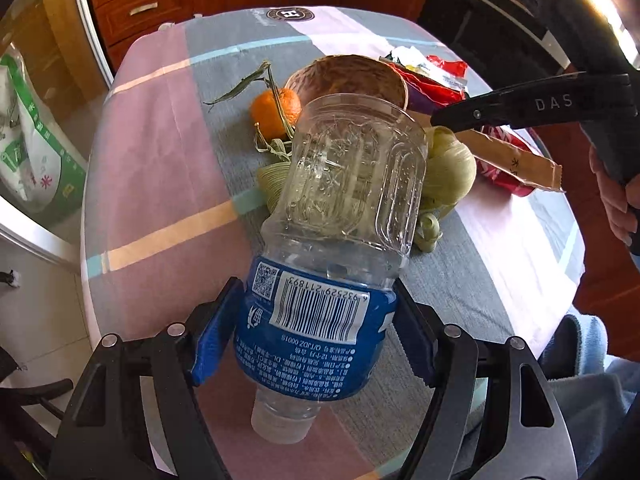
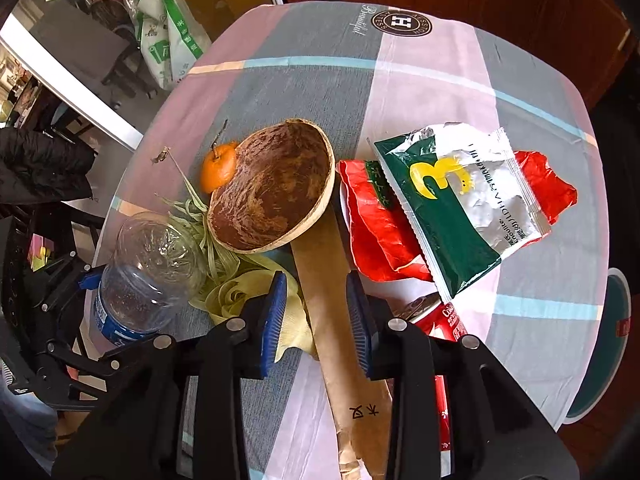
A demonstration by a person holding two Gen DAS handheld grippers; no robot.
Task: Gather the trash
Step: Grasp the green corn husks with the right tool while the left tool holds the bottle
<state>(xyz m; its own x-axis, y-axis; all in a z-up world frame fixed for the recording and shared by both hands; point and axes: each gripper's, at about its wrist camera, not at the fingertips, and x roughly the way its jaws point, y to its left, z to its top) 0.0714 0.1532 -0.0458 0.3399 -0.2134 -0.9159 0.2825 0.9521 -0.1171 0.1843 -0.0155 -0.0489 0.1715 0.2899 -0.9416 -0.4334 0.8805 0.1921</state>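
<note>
My left gripper is shut on a clear plastic bottle with a blue label, cap end toward the camera, held above the table; the bottle also shows in the right wrist view. My right gripper is open, its blue pads either side of a long brown paper sleeve lying on the cloth. Beside it lie a red can, a red wrapper and a green-and-silver snack bag. Green peel strips lie under the left pad.
A brown coconut-shell bowl and a tangerine with leaves sit mid-table on the checked cloth. Wooden drawers stand behind the table. A green-and-white bag leans by a glass door. A round stool is at right.
</note>
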